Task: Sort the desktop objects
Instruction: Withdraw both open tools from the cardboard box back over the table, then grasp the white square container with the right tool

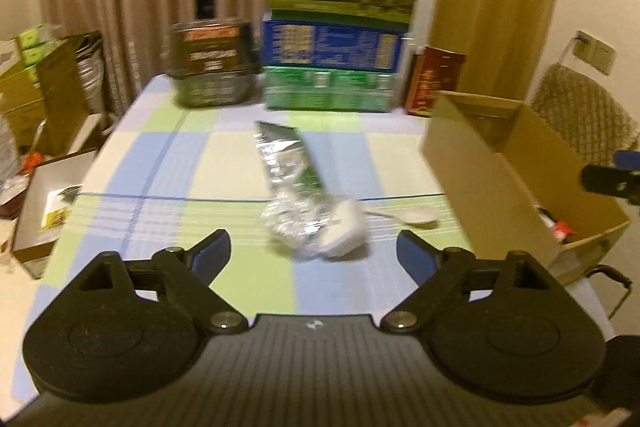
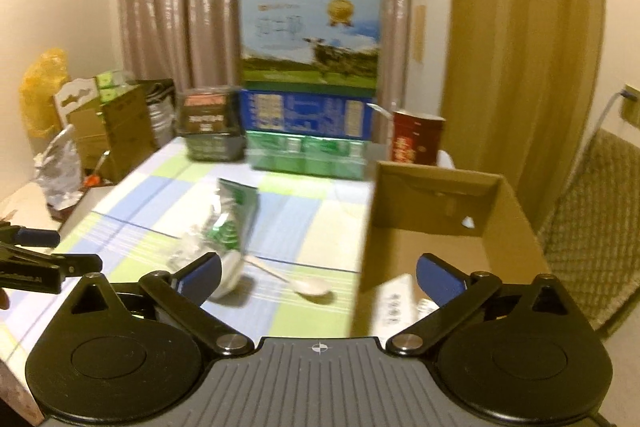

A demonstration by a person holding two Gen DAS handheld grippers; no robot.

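Claws — left claw (image 1: 314,251) and right claw (image 2: 318,277) — both gape empty above foil pouch (image 1: 288,179) and spoon (image 2: 308,285).

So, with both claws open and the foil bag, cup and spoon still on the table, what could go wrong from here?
1. The crumpled foil bag leans against the white cup; grabbing either may drag or tip the other.
2. The white spoon lies flat on the tablecloth, so a claw could pinch the cloth or push the spoon away.
3. The cardboard box sits at the table's right edge; a bump from the right claw might shift it off.
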